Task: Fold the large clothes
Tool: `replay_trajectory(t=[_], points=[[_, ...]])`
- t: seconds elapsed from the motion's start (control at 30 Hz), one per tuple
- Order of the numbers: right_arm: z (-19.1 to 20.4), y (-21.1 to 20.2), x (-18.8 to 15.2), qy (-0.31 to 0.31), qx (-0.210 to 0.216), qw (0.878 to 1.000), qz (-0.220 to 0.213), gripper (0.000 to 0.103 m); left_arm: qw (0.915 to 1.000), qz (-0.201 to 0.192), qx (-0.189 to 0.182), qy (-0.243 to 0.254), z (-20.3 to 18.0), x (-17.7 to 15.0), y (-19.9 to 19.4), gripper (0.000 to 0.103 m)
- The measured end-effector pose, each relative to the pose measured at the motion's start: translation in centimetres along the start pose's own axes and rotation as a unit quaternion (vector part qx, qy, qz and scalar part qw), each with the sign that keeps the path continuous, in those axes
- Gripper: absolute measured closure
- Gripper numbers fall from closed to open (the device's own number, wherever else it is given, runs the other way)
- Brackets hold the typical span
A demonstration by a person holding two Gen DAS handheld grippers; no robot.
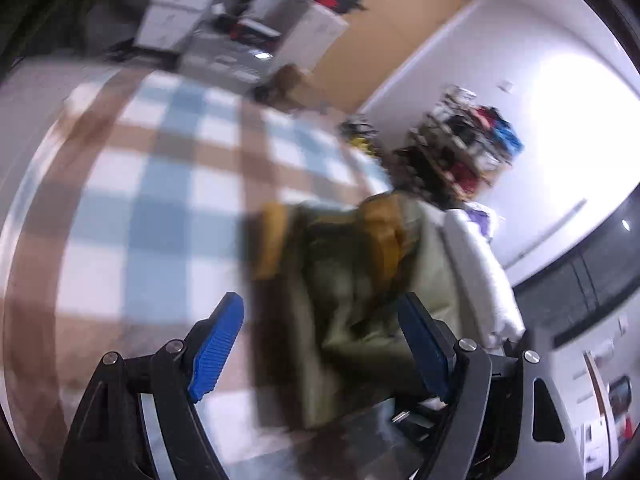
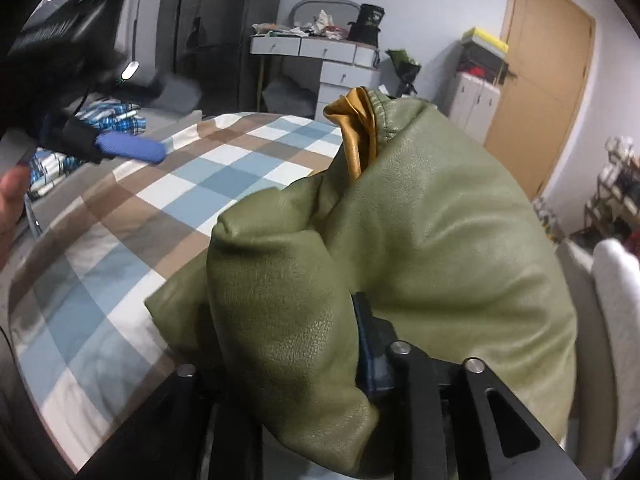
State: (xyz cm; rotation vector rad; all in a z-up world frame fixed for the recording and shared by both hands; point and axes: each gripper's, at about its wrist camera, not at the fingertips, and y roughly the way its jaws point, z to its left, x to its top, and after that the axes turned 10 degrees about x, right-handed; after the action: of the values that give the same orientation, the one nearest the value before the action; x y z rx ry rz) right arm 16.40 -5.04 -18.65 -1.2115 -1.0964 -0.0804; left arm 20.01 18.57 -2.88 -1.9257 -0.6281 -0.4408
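Ideally, the green leather jacket (image 2: 420,220), bunched in the right gripper (image 2: 320,344), should be spread flat on the checked bedspread (image 2: 140,208) before the wide-open, empty left gripper (image 1: 320,344) is closed on a hem.

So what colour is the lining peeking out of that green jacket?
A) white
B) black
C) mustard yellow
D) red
C: a mustard-yellow lining shows at the top of the olive-green jacket, above the checked bedcover.

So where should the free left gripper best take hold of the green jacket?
Probably at the collar edge of the green jacket, where the mustard lining shows: it stands up as a thin fold. The left gripper, open, could come from the checked blanket side, opposite the right gripper.
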Motion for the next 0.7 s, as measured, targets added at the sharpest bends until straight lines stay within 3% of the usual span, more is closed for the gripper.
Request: replay_trajectory(t=[0.1,0.2,0.33,0.43,0.5,0.57,0.63,0.7], points=[[-0.9,0.0,0.3,0.026,0.025,0.999,-0.007,0.064,0.9975,0.012,-0.028,0.064,-4.7,2.6,1.2,0.024],[-1.8,-0.3,0.3,0.054,0.055,0.997,-0.019,0.064,0.9943,0.022,-0.039,0.097,-8.1,5.3,3.2,0.024],[-3.2,-1.0,-0.2,0.102,0.110,0.988,-0.035,0.063,0.9757,0.096,-0.086,0.177,-14.5,6.6,7.0,0.024],[-3.9,-1.9,-0.5,0.120,0.138,0.982,-0.038,0.064,0.9548,0.202,-0.062,0.209,-16.1,4.9,12.0,0.024],[-4.3,-2.9,-0.8,0.130,0.155,0.978,-0.048,0.063,0.9447,0.254,-0.025,0.207,-14.8,3.8,14.6,0.033],[-4.7,-3.9,-1.6,0.136,0.177,0.973,-0.051,0.057,0.9431,0.262,-0.001,0.205,-13.7,3.6,15.7,0.041],[-5.3,-5.5,-2.9,0.147,0.218,0.963,-0.066,0.048,0.9452,0.264,-0.002,0.192,-12.8,3.9,16.0,0.048],[-6.0,-7.4,-3.9,0.156,0.245,0.953,-0.082,0.046,0.9439,0.256,0.009,0.209,-12.4,3.9,16.2,0.060]])
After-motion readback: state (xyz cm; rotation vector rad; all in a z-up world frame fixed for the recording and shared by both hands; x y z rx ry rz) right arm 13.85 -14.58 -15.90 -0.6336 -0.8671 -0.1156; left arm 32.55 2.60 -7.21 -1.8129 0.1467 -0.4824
